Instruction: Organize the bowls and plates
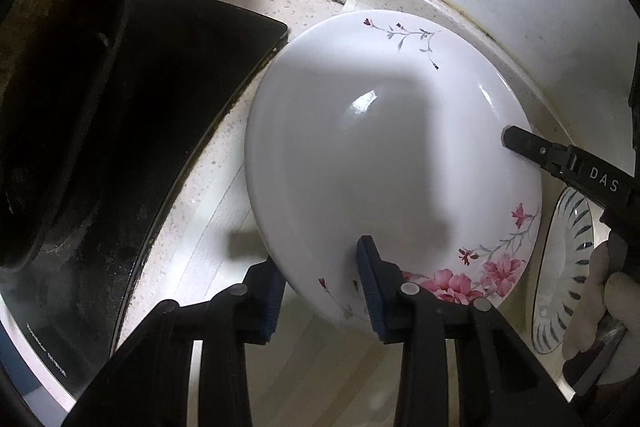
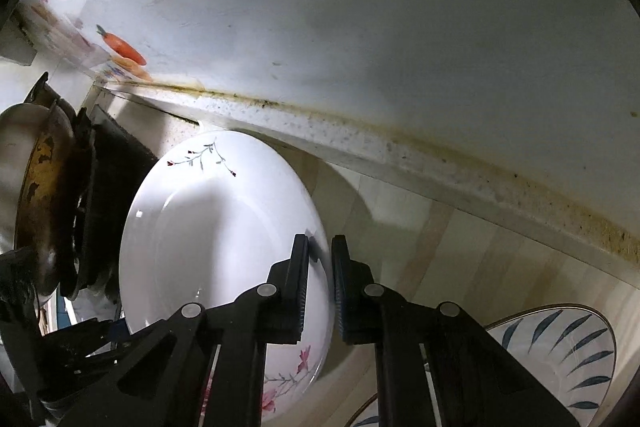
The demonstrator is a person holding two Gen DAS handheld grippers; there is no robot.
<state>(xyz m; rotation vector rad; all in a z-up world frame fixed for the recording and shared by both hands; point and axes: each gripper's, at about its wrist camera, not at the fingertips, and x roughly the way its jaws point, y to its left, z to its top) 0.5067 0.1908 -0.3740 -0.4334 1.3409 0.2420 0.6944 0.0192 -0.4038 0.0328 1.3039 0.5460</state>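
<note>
Floral plate (image 1: 384, 155) clamped by both hand-held grippers (image 1: 320, 287) (image 2: 320, 283); right marked "DAS".

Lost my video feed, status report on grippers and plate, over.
Left gripper and right gripper both clamped on floral plate rim. Plate tilted above counter. Striped bowl right, stove left.
</note>
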